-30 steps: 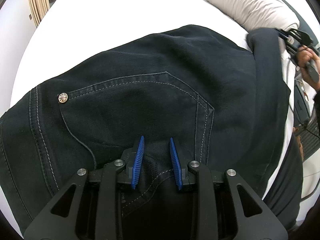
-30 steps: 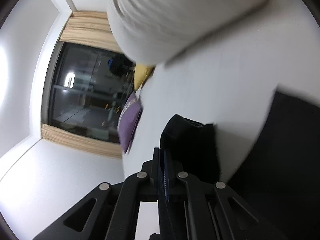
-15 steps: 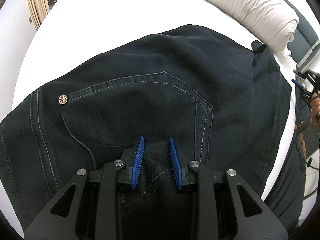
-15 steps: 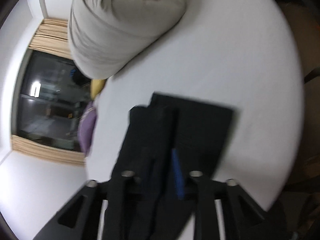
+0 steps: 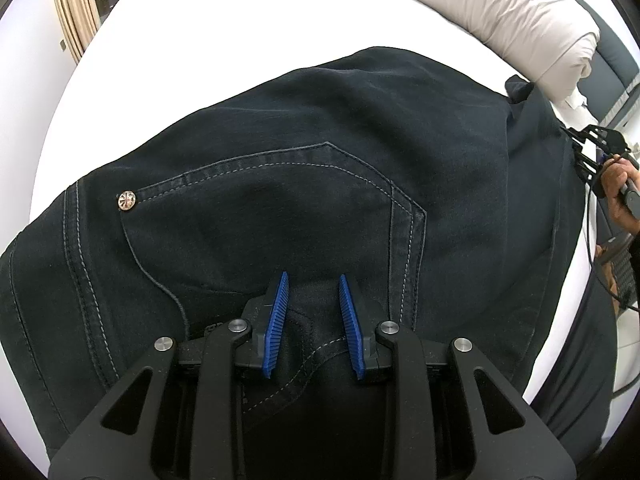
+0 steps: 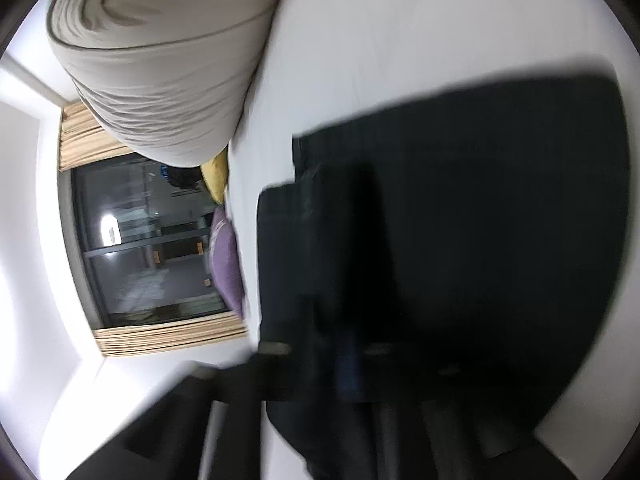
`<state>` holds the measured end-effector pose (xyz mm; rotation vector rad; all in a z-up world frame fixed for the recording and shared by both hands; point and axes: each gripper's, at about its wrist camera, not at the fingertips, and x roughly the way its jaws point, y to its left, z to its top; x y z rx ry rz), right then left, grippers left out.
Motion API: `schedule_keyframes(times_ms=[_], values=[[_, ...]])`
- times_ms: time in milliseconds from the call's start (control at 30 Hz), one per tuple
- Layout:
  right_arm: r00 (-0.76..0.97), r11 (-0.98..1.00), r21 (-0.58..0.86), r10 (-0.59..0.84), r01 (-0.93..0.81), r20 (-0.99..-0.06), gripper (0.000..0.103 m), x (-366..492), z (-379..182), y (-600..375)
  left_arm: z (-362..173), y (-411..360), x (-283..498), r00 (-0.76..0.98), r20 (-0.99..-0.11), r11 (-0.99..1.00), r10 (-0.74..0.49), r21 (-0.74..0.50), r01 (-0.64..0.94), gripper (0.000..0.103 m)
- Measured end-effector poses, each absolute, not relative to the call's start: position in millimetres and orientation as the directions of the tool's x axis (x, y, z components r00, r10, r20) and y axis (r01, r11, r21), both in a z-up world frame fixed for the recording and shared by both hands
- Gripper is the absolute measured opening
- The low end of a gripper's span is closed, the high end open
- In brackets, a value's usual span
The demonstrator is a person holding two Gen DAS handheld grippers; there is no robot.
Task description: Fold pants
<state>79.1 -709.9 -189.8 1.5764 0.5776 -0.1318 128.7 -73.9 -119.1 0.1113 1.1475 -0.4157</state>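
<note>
Both grippers nip dark pants (image 5: 304, 184) on a white bed (image 5: 224, 32) near a window (image 6: 148, 240).

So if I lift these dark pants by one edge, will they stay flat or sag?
Likely sag: the pants show soft wrinkles and drape over the bed edge. They look like thick denim with heavy seams, so probably weighty. The textured cloth probably won't slide much.
</note>
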Motion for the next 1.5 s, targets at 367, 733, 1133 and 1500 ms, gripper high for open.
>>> schedule_keyframes(times_ms=[367,733,1133,1500], values=[[0.830,0.082,0.837,0.103,0.542,-0.548,0.004,6.6,-190.6,-730.0,-119.9,-74.2,127.1,0.346,-0.900,0.915,-0.266,-0.122,0.386,0.026],[0.766,0.235,0.752,0.044,0.616,-0.641,0.008,7.6,-171.5,-743.7,-120.8,-74.9,123.9,0.352,-0.898,0.916,-0.265,-0.121,0.381,0.026],[0.621,0.952,0.249,0.089,0.177,-0.779,0.052,117.5,-57.8,-637.6,-120.1,-70.4,120.0,0.362,-0.891,0.915,-0.274,-0.126,0.383,0.026],[0.333,0.892,-0.153,-0.004,-0.424,-0.943,0.052,204.7,-103.0,-552.2,-118.1,-65.3,122.9,0.353,-0.890,0.912,-0.288,-0.142,0.385,0.026]])
